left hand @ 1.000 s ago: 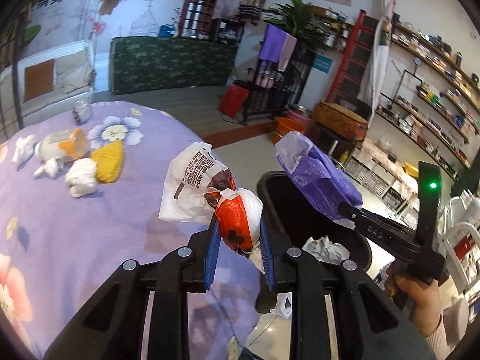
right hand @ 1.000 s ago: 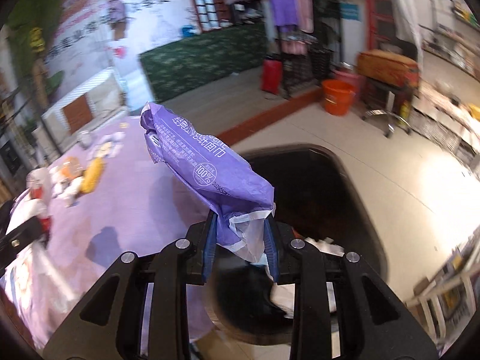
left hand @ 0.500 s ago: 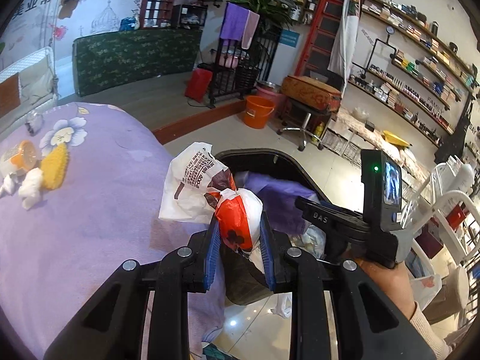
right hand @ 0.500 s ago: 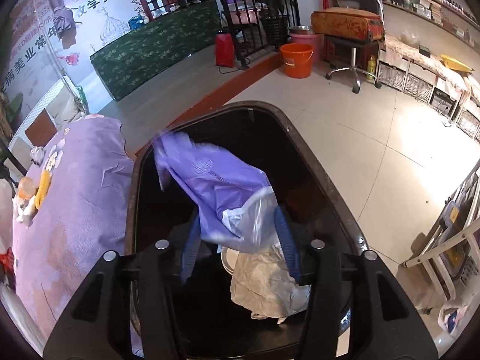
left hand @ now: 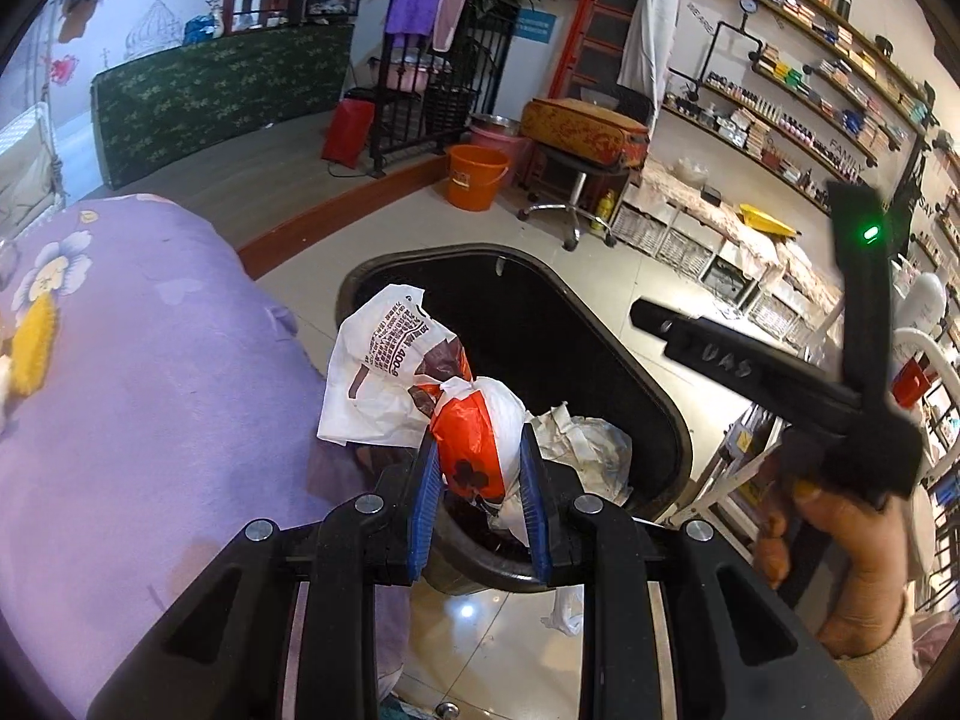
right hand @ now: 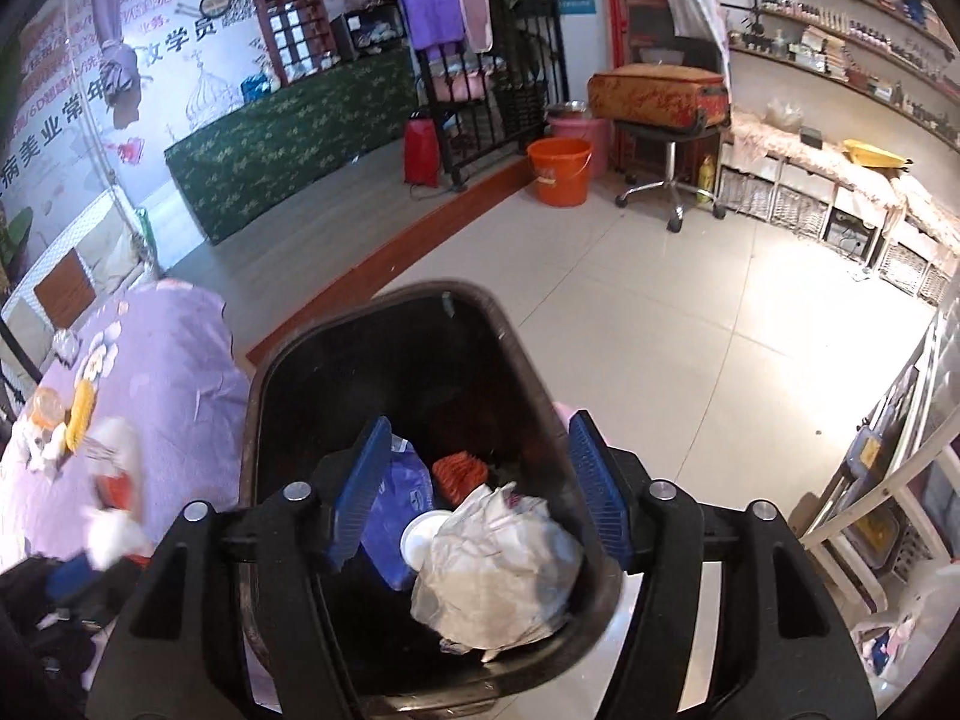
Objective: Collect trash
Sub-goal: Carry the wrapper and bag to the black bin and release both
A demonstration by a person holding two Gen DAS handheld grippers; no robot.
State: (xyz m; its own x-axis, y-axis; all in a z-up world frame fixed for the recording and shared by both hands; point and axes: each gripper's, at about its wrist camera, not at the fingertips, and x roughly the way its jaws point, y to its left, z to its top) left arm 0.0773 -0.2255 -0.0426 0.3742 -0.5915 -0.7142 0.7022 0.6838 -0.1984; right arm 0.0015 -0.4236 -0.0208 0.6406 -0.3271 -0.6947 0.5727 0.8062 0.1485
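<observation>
Over the bin (left hand: 651,414), wrapper (left hand: 474,450) pinched in left claw (left hand: 477,483)

Tiled floor (right hand: 690,324), wall shelves (left hand: 798,66), orange bucket (right hand: 559,171), rm bright.

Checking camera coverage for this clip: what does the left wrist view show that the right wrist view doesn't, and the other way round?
Only the left wrist view shows the left hand-held gripper clamped on the orange-and-white bag over the bin, sharply. Only the right wrist view shows the right hand-held gripper with nothing between its opening jaws, and the purple packet lying inside the bin. Both show the black bin, crumpled white trash and purple tablecloth.
</observation>
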